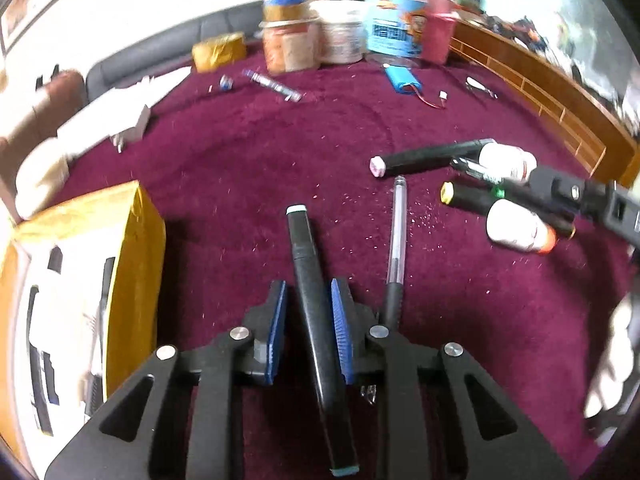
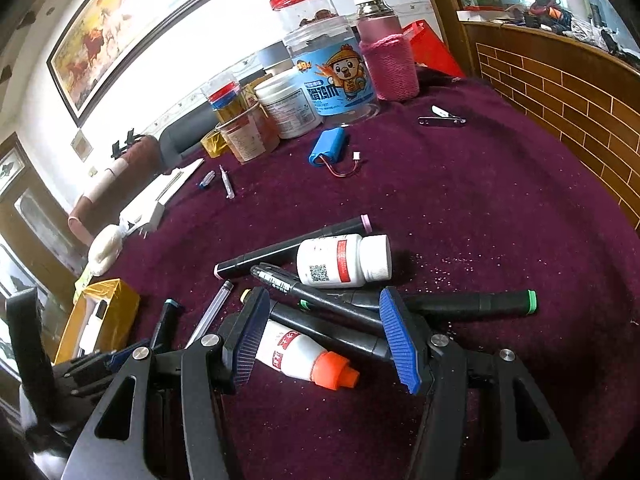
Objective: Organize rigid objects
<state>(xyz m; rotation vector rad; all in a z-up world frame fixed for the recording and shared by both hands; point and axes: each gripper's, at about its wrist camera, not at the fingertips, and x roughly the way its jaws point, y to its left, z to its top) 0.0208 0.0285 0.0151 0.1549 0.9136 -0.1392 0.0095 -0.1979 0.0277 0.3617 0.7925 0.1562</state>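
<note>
Fuzzy maroon cloth [image 1: 280, 152] covers the table. Between the left gripper [image 1: 308, 332]'s ribbed blue pads lies a smooth black marker with teal caps [image 1: 308, 280], seemingly unpinched; the right gripper [image 2: 324, 336] tilts down, gaping over a white orange-capped bottle [image 2: 304, 356].

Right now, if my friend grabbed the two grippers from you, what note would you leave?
Left gripper: jaws around the teal-capped marker, gap at one pad, not gripped yet.
Right gripper: open, empty, above the orange-capped bottle.
Clear pen, pill bottle and other markers lie loose on the cloth.
Done: nothing clearly sorted; yellow box contents blurred.
Left: sort all of these.
</note>
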